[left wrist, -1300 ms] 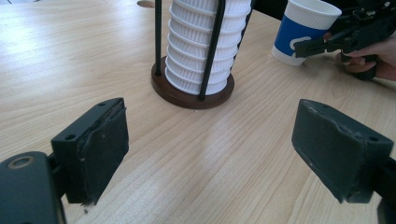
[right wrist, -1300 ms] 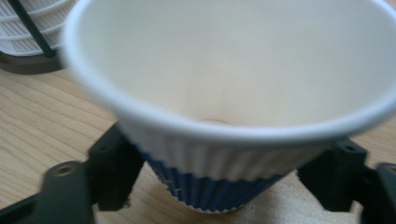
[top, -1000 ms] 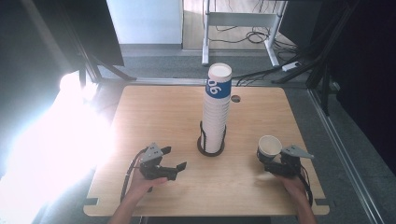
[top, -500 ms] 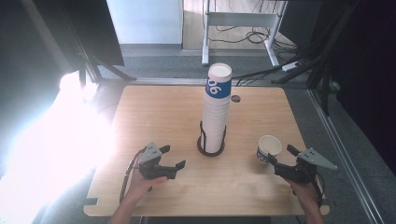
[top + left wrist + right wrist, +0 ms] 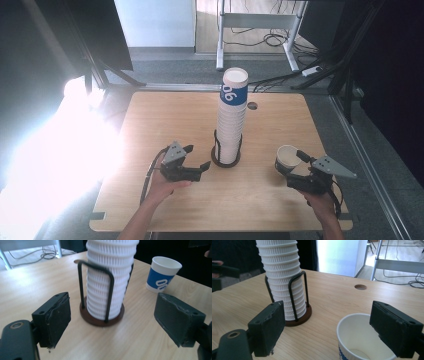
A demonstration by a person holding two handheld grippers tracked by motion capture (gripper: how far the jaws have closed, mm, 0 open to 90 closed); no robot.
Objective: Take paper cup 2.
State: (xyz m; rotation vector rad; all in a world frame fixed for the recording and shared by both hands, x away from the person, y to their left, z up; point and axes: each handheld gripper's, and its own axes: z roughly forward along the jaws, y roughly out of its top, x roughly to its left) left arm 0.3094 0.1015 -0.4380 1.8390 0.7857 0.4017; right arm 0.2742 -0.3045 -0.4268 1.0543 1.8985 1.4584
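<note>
One cup beside right fingers

Ahead of your left gripper the cup stack in its wire holder blocked passage. Bare table lay open to its left.
</note>
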